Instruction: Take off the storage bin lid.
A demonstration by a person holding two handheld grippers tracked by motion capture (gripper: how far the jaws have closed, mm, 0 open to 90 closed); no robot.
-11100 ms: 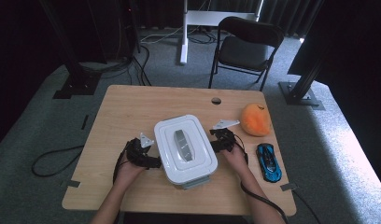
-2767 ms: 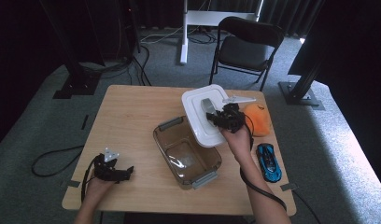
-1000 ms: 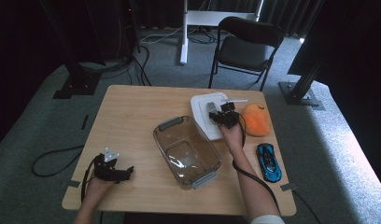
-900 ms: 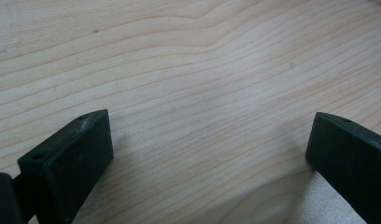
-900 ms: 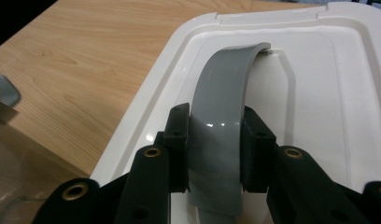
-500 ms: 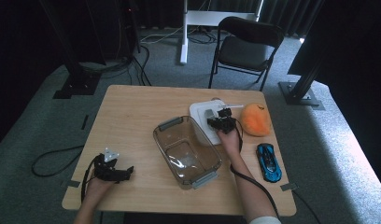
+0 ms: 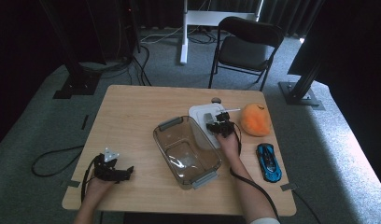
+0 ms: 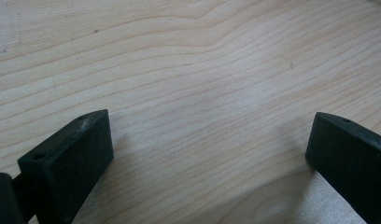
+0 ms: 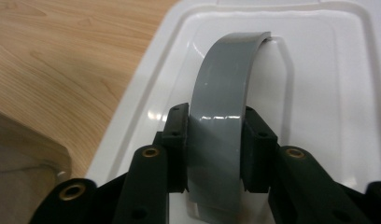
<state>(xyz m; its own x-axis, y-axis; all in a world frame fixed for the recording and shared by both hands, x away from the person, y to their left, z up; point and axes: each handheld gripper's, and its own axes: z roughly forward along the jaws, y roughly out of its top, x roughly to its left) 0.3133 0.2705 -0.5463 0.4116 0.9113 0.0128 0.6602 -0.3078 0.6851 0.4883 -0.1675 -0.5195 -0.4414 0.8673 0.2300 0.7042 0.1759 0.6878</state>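
Two tools: right tool (image 9: 214, 149) clamps lid handle (image 9: 221, 126), left tool (image 8: 209, 154) wide over wooden table (image 7: 132, 112); grey carpet (image 7: 39, 116)

white lid (image 7: 201, 126) | grey handle (image 9: 221, 112) up | flat on table, beside clear tub (image 7: 186, 151)

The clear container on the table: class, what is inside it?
Through the open top of the clear container, nothing shows but its own glossy, see-through base. Its white lid lies beside it, held by the grey handle in the right gripper.
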